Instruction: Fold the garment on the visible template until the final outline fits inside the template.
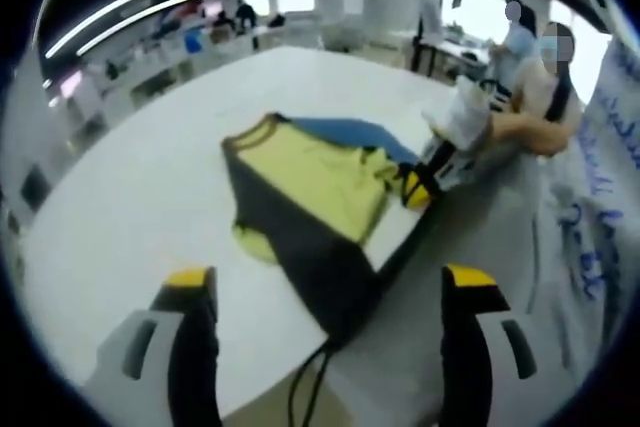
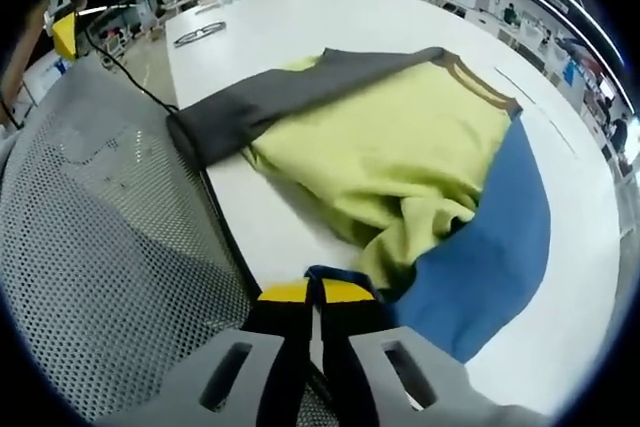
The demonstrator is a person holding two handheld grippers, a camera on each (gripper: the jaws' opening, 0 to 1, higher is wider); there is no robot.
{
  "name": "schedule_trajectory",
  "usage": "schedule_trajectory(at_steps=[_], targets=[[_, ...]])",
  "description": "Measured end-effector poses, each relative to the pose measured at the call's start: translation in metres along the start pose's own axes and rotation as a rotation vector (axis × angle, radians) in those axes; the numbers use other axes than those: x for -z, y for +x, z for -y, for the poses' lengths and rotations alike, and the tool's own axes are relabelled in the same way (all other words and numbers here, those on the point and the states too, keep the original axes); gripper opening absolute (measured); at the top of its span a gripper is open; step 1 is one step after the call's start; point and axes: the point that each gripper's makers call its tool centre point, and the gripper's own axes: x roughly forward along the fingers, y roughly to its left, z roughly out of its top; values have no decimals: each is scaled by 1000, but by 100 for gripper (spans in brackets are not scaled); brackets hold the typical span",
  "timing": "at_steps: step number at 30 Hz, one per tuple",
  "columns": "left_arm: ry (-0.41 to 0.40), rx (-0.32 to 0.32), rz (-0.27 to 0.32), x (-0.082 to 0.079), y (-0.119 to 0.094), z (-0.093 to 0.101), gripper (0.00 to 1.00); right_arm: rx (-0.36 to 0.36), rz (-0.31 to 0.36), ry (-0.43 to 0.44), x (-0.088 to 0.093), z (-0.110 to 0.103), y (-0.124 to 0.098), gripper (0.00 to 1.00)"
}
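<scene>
Between your right tongs (image 2: pixel 313 297) the yellow tips sit pressed together on a fold of the garment's (image 2: pixel 400 162) edge, just where yellow-green cloth meets the blue panel (image 2: pixel 490 257). Your left tongs (image 1: pixel 335 292) stand wide apart and hold nothing, hanging over the near edge of the white surface (image 1: pixel 150 177), short of the shirt.

The garment lies bunched near that edge: yellow-green body, dark grey sleeve (image 2: pixel 270 102) running off towards the corner, blue part spread flat beneath and beside it. I cannot make out any template outline under it in either view.

Your risks, as I judge them:
- The right tongs' bite looks thin and close to the hem. Pull hard or fast and the cloth may slip free, and the fold will collapse.
- With one side pinched, dragging will likely haul the whole shirt across the smooth surface rather than fold it. Your free left tongs could pin or lift the other side.
- The grey sleeve already reaches the surface's edge beside the mesh chair back (image 2: pixel 110 237). A tug that way could slide it off.
- A black cable (image 1: pixel 305 387) hangs off the surface's near edge, between your left tongs; it could snag them as they move in.
</scene>
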Motion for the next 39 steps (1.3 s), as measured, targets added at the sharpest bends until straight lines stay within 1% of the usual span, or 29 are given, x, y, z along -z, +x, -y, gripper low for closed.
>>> schedule_trajectory(at_steps=[3,6,7,9,12,15,21,24,29,30,35,37,39], targets=[[-7,-6,2,0,-1,-1,90,-5,-1,-6,0,-1,-4,2],[-8,-13,1,1,-3,-2,90,-16,29,18,-5,-2,-14,2],[-9,-15,1,1,-4,-2,90,-12,54,31,-9,1,-19,2],[-10,-18,-1,1,-4,-2,90,-11,78,45,-12,4,-30,2],[-11,-18,-2,2,-3,-2,90,5,110,71,-15,13,-45,2],[-6,-15,-5,1,-3,0,90,42,139,92,-14,26,-62,2],[-18,-32,3,-1,-2,-4,91,85,159,118,-9,44,-82,2],[-11,-29,1,-2,-3,-3,91,117,169,127,-7,56,-95,2],[-9,-29,-5,-1,-3,-3,91,201,187,146,-4,83,-115,2],[-9,-29,-5,-1,-3,-3,91,208,190,151,-3,87,-118,2],[-19,-41,8,-3,-7,-4,90,285,167,174,14,117,-137,2],[-18,-47,9,-3,-8,-5,90,303,163,185,19,125,-143,2],[-16,-51,5,-3,-9,-6,90,338,156,200,27,136,-150,2]])
